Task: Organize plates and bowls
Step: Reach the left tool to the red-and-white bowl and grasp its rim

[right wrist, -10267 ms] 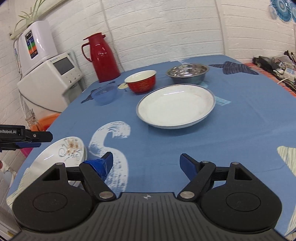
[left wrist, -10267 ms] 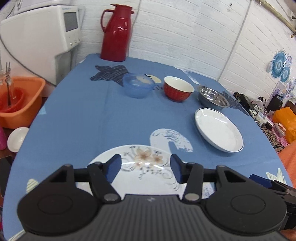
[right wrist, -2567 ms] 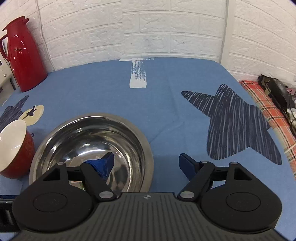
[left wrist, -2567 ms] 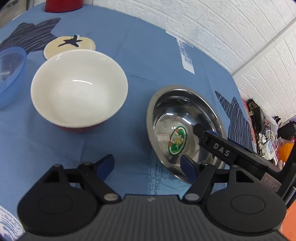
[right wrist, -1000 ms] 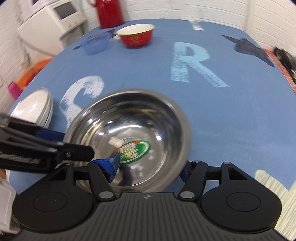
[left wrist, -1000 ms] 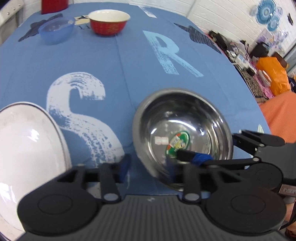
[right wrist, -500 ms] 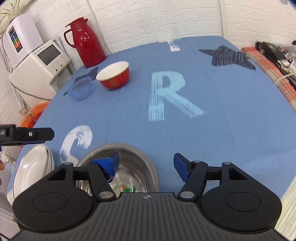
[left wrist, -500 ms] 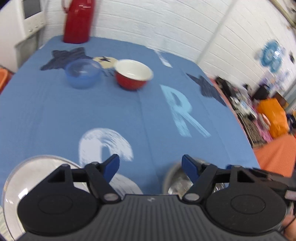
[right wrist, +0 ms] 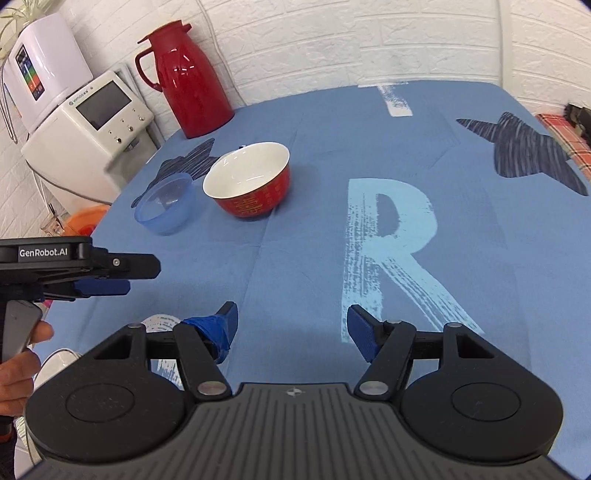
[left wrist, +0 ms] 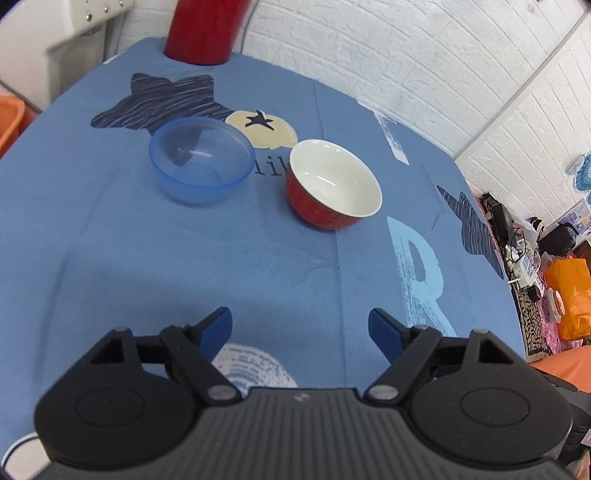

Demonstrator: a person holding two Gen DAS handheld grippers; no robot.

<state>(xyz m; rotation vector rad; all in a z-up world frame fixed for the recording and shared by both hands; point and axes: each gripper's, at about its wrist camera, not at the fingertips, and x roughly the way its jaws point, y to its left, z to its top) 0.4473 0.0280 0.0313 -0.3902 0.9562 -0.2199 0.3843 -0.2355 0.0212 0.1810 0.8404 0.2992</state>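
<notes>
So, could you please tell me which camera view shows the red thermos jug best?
The right wrist view shows the red thermos jug best: lid, handle and full body stand clear behind the red bowl. The left wrist view catches only its lower body, cropped by the frame's top edge.

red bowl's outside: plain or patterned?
Patterned: the red bowl carries gold characters around its outer wall, white inside. Clearest in the right wrist view.

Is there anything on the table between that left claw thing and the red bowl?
No. In the left wrist view, only bare blue tablecloth lies between the open left gripper and the red bowl.
</notes>
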